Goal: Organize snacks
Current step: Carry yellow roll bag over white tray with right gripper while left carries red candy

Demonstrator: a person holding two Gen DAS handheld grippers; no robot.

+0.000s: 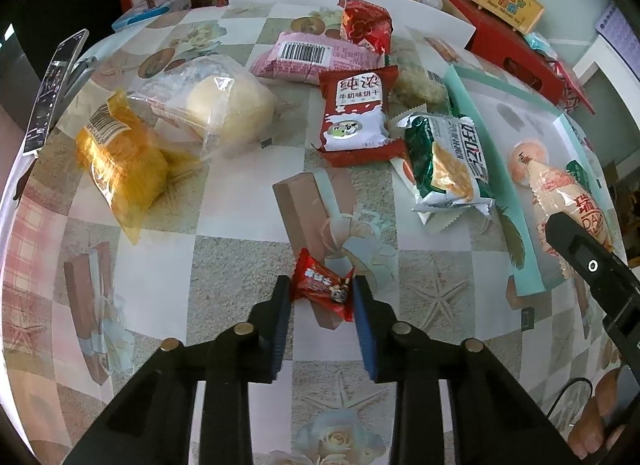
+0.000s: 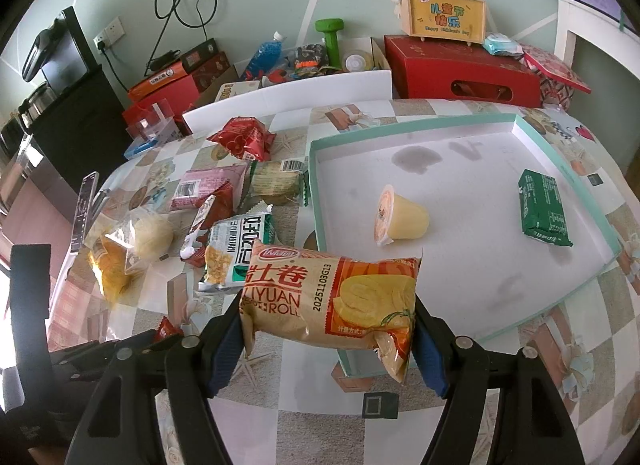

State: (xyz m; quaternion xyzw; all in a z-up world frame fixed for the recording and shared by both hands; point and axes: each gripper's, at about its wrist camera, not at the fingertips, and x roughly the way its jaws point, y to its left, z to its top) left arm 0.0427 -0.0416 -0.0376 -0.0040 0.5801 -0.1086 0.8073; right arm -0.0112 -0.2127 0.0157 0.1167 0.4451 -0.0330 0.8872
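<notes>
My left gripper (image 1: 322,293) is shut on a small red candy packet (image 1: 323,287) just above the table. My right gripper (image 2: 330,325) is shut on an orange Swiss roll packet (image 2: 332,299), held above the near left corner of the shallow teal-rimmed box (image 2: 460,123). Inside the box lie a jelly cup (image 2: 402,215) and a green packet (image 2: 543,209). Loose snacks lie on the table left of the box: a green-white cracker pack (image 1: 448,161), a red milk biscuit pack (image 1: 356,111), a pink pack (image 1: 312,57), a bun in clear wrap (image 1: 224,105) and a yellow pack (image 1: 120,157).
The table carries a patterned cloth (image 1: 224,265). A phone (image 1: 54,89) lies at its left edge. Red gift boxes (image 2: 464,69), a yellow handled box (image 2: 444,15), a green dumbbell (image 2: 332,37) and a white board (image 2: 288,101) stand along the back.
</notes>
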